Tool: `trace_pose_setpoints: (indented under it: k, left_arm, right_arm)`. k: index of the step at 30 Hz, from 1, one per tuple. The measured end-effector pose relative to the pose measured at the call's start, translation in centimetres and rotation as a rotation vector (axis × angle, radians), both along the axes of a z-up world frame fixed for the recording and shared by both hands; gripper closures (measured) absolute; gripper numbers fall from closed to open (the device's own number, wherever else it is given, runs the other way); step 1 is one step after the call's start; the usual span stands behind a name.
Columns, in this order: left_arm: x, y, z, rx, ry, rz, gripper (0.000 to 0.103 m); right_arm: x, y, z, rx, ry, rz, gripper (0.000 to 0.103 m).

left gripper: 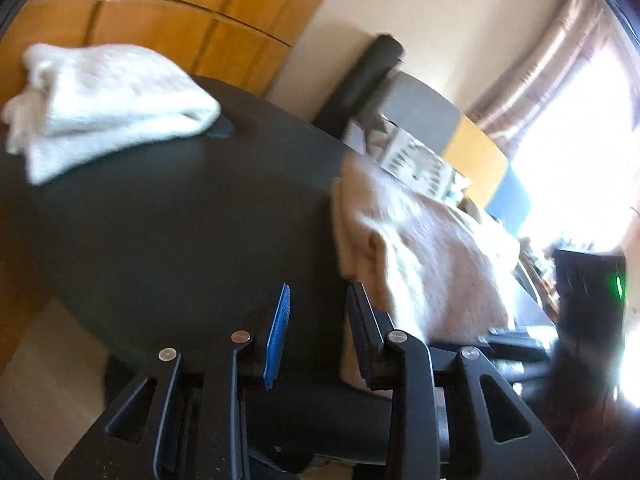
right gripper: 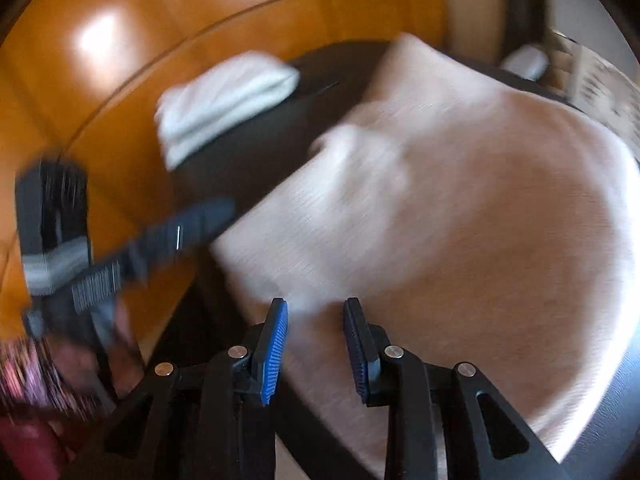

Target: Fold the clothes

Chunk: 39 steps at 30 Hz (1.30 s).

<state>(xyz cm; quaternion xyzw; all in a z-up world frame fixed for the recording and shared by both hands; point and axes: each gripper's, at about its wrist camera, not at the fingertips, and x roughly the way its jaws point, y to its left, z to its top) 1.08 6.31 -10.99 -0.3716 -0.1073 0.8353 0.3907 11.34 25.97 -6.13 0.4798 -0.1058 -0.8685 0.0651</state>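
A beige knit garment (right gripper: 460,200) lies folded on the round black table (left gripper: 180,220); in the left wrist view this beige garment (left gripper: 432,248) is at the right. A folded white garment (left gripper: 100,96) rests at the table's far left edge, and the white garment (right gripper: 228,96) also shows in the right wrist view. My left gripper (left gripper: 320,320) is open over bare tabletop, just left of the beige garment's edge. My right gripper (right gripper: 316,320) is open above the beige garment's near edge, holding nothing. The left gripper (right gripper: 160,236) shows blurred at the left, a hand behind it.
Orange wooden cabinet doors (left gripper: 160,12) stand behind the table. A black chair back (left gripper: 364,80), a printed box (left gripper: 416,160) and a yellow-and-blue panel (left gripper: 480,152) lie beyond the far edge. A bright window with curtain (left gripper: 580,120) is at the right. A black device with a green light (left gripper: 592,288) is at the right.
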Motion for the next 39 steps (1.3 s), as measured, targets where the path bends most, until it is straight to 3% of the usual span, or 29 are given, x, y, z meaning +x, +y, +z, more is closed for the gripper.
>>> trace_pose_setpoints:
  k: [3,6,7,10,13,17,21,24,27,31,34,37,39]
  left_arm:
    - [0.7,0.4,1.2,-0.009,0.057,-0.002,0.070]
    - [2.2,2.5,2.6,-0.024,0.149,-0.068,0.070]
    - [2.8,3.3,3.0,-0.030,0.183,-0.095,0.070]
    - [4.5,5.8,4.1,-0.048,0.285,-0.177,0.050]
    - [5.2,8.6,4.1,-0.113,0.350,-0.220,0.049]
    - [4.8,10.3,1.6,-0.233,0.313,-0.232,0.049]
    - [5.5,9.4,-0.2,-0.307,0.282,-0.251,0.049]
    - [7.2,7.6,-0.3,-0.333,0.337,-0.263,0.049]
    - [8.0,6.7,-0.2,-0.328,0.338,-0.293,0.049]
    - [8.8,6.3,0.3,-0.318,0.346,-0.324,0.048]
    - [8.2,7.0,1.5,-0.260,0.342,-0.312,0.049]
    - [7.4,8.1,2.8,-0.207,0.357,-0.270,0.048]
    - [6.6,9.9,3.4,-0.217,0.363,-0.250,0.048]
  right_arm:
    - [1.3,-0.6,0.4,0.048,0.037,0.054,0.074]
    - [3.6,1.1,1.7,-0.037,0.089,0.043,0.074]
    - [5.0,2.3,2.7,-0.061,0.136,0.001,0.074]
    - [8.4,5.7,4.7,-0.053,0.222,-0.156,0.074]
    - [10.7,9.0,5.7,-0.046,0.267,-0.303,0.074]
    - [11.0,8.0,5.4,-0.017,0.247,-0.292,0.074]
    - [9.6,4.2,3.6,0.138,0.173,-0.158,0.074]
    - [9.7,2.1,1.3,0.202,0.075,-0.025,0.074]
    - [11.6,1.1,0.3,0.315,0.113,0.016,0.074]
    - [12.3,3.5,1.1,0.156,0.107,-0.072,0.074]
    - [12.7,5.6,2.5,0.040,0.155,-0.116,0.075]
    - [12.0,7.1,5.0,0.079,0.248,-0.188,0.075]
    - [10.8,8.2,6.6,0.133,0.295,-0.242,0.074]
